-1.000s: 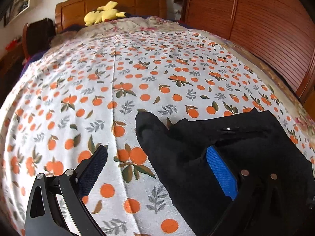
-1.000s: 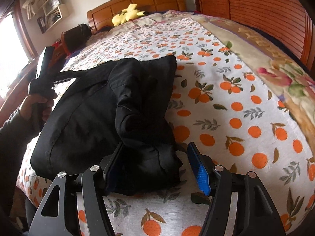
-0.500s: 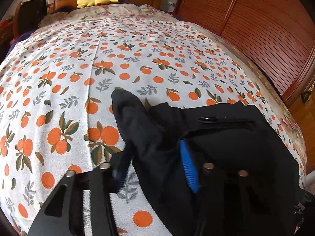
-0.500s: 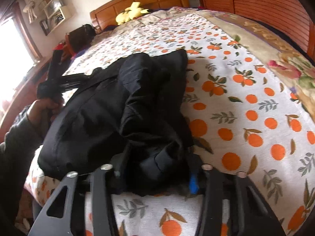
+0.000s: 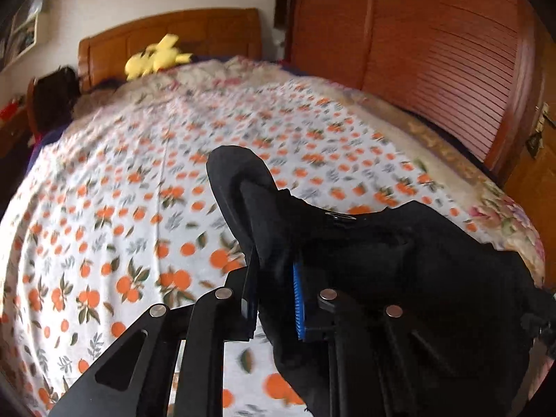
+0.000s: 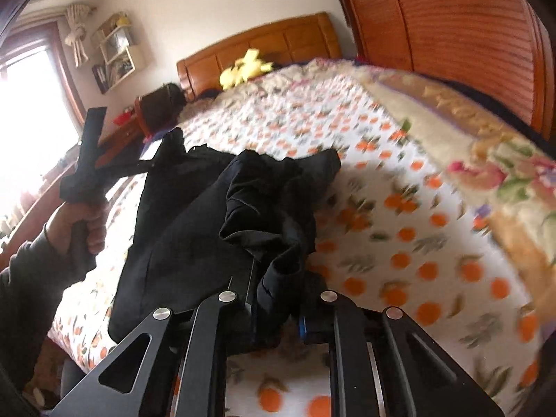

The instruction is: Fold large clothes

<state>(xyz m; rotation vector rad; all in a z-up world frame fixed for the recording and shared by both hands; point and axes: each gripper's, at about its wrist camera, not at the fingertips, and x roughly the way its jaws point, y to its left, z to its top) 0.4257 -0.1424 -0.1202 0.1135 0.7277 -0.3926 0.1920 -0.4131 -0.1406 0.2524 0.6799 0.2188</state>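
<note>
Right wrist view: right tongs [image 6: 276, 307] tips buried in black garment [image 6: 194, 229].

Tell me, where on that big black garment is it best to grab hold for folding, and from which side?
At its near corners, coming in low from the bed's foot edge. The black garment is limp and bunched, so only a pinched edge gives control. The left gripper and the right gripper each clamp a fold of cloth there, one at each end, so it hangs between them above the orange-print bedspread.
</note>
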